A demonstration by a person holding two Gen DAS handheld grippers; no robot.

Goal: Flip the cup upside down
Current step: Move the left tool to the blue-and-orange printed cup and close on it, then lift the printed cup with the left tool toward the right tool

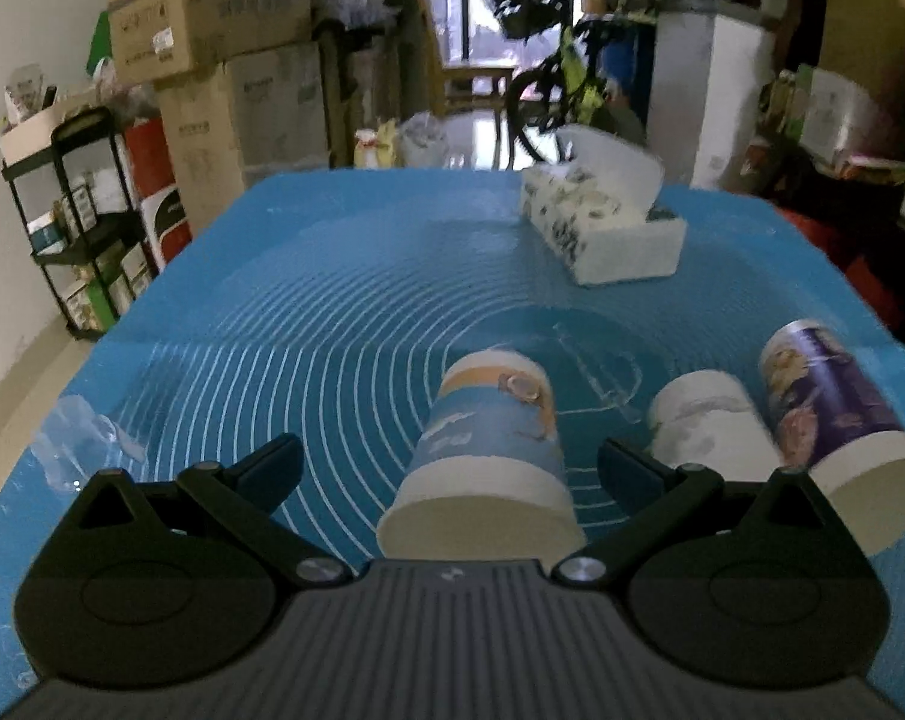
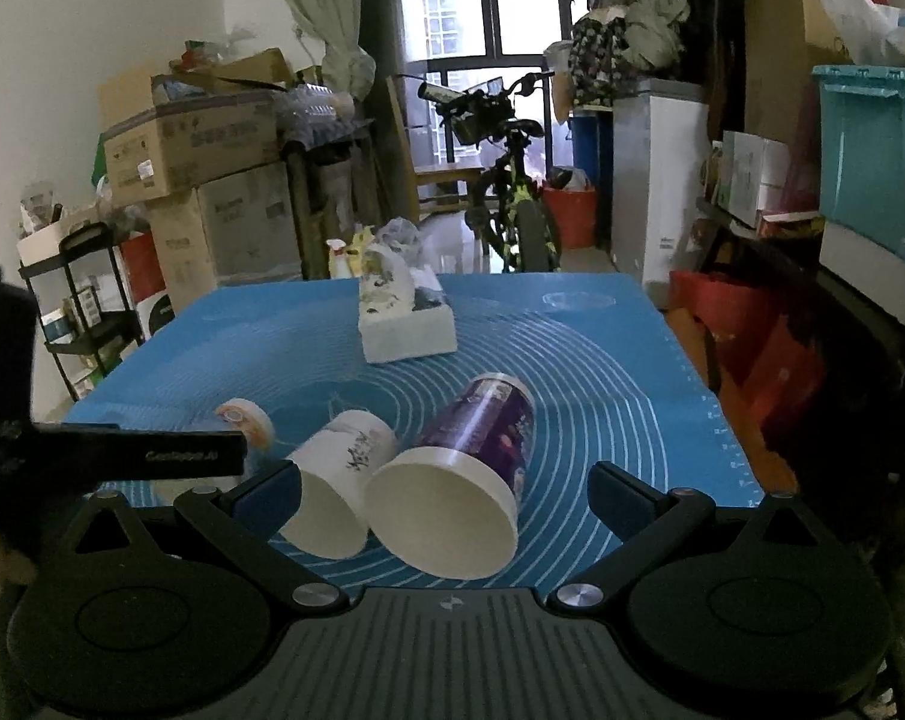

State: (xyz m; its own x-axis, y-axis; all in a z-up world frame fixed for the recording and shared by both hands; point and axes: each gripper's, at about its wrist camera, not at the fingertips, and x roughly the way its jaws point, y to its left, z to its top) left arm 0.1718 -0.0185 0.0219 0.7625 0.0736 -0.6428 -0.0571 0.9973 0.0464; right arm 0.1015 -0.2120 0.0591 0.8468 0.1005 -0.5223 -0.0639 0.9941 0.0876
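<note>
Three cups lie on their sides on the blue mat, both hand-held grippers spread wide.

Left wrist view: the left hand-held gripper [image 1: 449, 462] is spread, gripping nothing; the blue cup [image 1: 488, 456] lies on its side between its fingers, mouth toward the camera, touching neither that I can tell. To the right lie the white cup [image 1: 710, 420] and, just beside it, the purple cup [image 1: 830, 402]. A tissue box [image 1: 602, 222] sits far on the mat [image 1: 332, 276].

Right wrist view: the right hand-held gripper [image 2: 446, 495] is also spread; the purple cup [image 2: 458, 480] lies between its fingers, mouth near, with the white cup [image 2: 338, 480] touching it on the left by the left finger. The blue cup [image 2: 245, 420] lies farther left, partly hidden behind the left hand-held gripper's finger [image 2: 152, 456].
</note>
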